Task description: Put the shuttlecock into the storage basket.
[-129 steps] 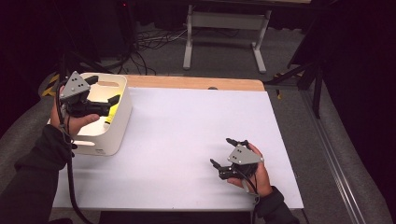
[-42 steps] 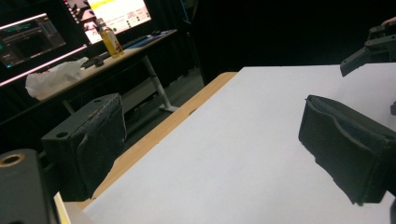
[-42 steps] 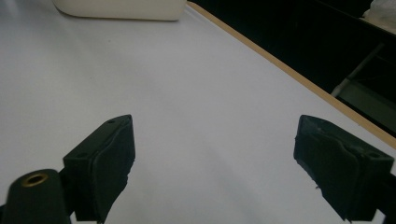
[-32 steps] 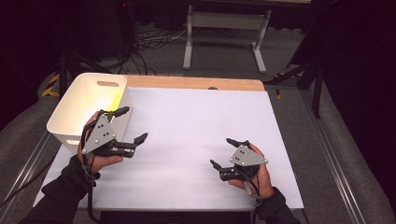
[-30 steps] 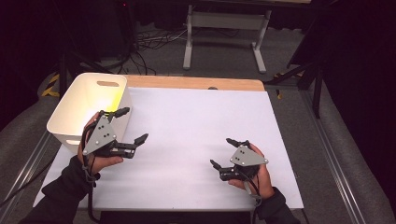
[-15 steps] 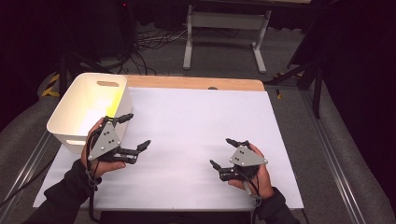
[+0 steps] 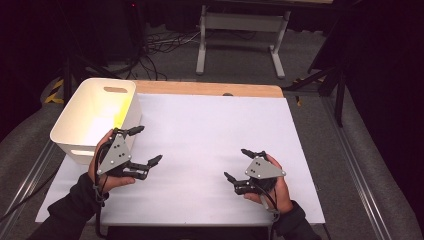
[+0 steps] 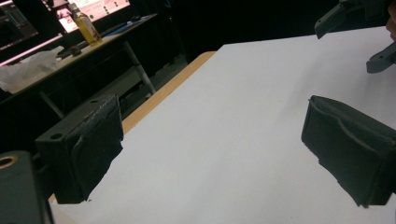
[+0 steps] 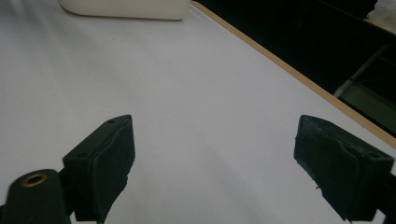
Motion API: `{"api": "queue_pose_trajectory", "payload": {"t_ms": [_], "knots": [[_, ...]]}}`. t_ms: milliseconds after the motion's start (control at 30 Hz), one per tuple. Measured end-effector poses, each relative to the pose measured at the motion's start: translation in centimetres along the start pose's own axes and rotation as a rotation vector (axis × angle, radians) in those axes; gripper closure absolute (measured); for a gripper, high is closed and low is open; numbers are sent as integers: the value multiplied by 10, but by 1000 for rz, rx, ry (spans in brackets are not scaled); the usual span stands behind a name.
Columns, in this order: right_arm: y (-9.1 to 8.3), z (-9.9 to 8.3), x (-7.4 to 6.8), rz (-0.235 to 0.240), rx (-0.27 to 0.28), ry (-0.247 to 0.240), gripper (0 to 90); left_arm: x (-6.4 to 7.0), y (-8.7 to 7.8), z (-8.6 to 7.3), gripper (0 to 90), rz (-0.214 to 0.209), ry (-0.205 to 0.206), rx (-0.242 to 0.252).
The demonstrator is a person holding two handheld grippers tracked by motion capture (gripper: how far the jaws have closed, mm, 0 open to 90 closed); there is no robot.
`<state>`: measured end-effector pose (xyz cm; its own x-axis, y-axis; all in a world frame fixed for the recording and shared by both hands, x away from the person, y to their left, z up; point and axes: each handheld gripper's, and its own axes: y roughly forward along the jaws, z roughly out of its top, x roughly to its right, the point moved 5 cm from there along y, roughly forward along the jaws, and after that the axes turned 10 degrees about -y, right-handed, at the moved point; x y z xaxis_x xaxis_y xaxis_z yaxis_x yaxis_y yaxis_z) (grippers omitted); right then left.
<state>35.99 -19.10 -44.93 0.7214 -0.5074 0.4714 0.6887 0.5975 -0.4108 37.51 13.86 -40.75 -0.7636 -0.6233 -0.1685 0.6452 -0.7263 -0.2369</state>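
Both hands rest low on the white counter [image 7: 210, 145] with nothing between the jaws of either tool. The left gripper [image 7: 145, 150], at the lower left of the high view, sits just beside the near right corner of the white bin [image 7: 82, 117], its jaws spread wide and pointing toward the middle of the sheet. The right gripper [image 7: 239, 164], at the lower right of the frame, also has its jaws well apart and holds nothing. Something yellow [image 7: 121, 107] glows against the bin's inner right wall in the upper left of the frame; I can't make out what it is, only that it lies inside the bin.

From where I stand, the trouble I'd watch for is the left hand: it is so near the bin's wall that a careless swing back or a snag of its trailing cable could nudge or tip the light bin. The two grippers are well apart, so a clash looks unlikely unless both drive toward the centre together.
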Motion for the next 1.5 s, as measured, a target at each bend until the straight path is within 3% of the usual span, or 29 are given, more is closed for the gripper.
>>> {"api": "queue_pose_trajectory", "payload": {"t_ms": [333,500,1233,1500], "knots": [[1,0,-1,2,0,0,131,7,6,-13,50,-27,7,-29],[1,0,-1,4,-3,-3,131,10,7,-18,53,-18,21,-46],[0,0,-1,-4,-3,-17,130,16,8,-47,46,-45,-4,-82],[0,0,-2,-3,-5,-28,127,12,3,-58,35,-44,-16,-100]]}}
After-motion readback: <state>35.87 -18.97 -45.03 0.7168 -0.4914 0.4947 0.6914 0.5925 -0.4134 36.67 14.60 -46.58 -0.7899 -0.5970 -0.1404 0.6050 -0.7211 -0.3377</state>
